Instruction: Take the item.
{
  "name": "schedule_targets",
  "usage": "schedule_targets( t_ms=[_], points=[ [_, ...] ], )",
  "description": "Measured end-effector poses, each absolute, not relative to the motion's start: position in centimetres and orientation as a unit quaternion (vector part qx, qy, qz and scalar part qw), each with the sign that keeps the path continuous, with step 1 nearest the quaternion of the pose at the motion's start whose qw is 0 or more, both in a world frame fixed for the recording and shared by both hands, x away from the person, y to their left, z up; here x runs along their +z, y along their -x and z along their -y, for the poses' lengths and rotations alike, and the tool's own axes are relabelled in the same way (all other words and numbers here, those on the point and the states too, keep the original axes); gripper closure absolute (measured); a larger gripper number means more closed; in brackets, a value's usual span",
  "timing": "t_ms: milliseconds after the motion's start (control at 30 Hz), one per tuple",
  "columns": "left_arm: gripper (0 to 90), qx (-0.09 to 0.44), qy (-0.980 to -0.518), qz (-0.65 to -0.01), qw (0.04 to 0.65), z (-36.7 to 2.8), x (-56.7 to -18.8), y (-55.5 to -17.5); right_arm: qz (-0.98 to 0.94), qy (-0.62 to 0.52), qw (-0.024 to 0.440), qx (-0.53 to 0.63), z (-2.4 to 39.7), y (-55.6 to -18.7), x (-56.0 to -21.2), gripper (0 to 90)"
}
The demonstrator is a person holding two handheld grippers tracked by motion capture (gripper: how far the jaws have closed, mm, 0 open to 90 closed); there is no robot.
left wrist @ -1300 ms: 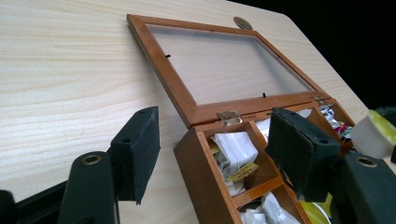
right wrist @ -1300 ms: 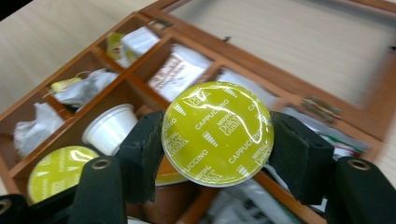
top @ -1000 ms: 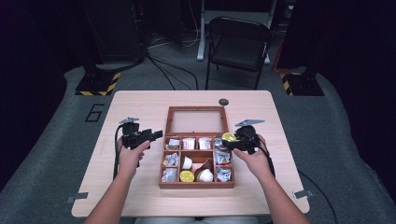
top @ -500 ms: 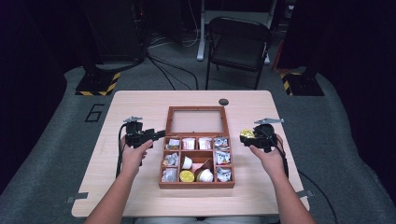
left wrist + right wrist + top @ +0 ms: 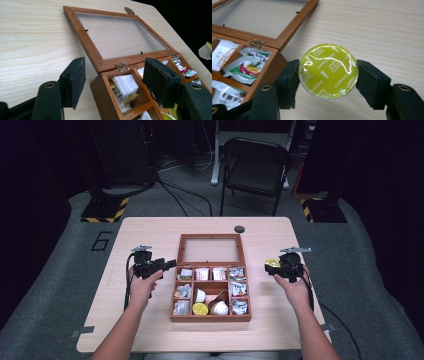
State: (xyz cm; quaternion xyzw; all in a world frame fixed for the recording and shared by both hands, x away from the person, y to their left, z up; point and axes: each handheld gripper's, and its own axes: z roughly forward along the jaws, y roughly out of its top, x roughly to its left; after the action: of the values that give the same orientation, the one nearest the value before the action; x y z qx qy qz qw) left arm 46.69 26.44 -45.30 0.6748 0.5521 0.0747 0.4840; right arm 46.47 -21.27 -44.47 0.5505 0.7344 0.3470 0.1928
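A wooden compartment box (image 5: 210, 318) lies mid-table, its glass lid (image 5: 210, 250) folded flat behind it. Inside are sachets (image 5: 238, 288), white capsules (image 5: 200, 295) and a yellow capsule (image 5: 200, 309). My right gripper (image 5: 273, 266) hovers to the right of the box, shut on a yellow-green cappuccino capsule (image 5: 328, 71), both pads pressing its rim. My left gripper (image 5: 171, 265) sits at the box's back left corner. There its jaws (image 5: 115, 75) stand open around that corner (image 5: 100, 85), the left pad (image 5: 73, 82) a little off the wood.
A small dark round disc (image 5: 239, 229) lies on the table behind the lid. Bare tabletop (image 5: 150, 325) runs left and right of the box. A folding chair (image 5: 255, 165) and cables stand beyond the far edge.
My right gripper has carried the yellow-green capsule to the right, away from the box's right rear edge. The left gripper has stayed put.
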Motion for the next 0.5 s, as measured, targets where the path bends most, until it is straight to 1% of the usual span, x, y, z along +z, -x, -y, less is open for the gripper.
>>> schedule_targets(
  t_ms=[333, 500],
  points=[
    [34.8, 0.076, -0.674, -0.551, 0.485, -26.6, -45.3, -46.7, -0.724, -0.579, 0.214, 0.309, 23.0, -47.0, -46.2, 37.3],
    [34.8, 0.075, -0.671, -0.554, 0.488, -26.6, -45.3, -46.7, -0.716, -0.594, 0.212, 0.300, 23.9, -47.3, -47.1, 37.3]
  ],
)
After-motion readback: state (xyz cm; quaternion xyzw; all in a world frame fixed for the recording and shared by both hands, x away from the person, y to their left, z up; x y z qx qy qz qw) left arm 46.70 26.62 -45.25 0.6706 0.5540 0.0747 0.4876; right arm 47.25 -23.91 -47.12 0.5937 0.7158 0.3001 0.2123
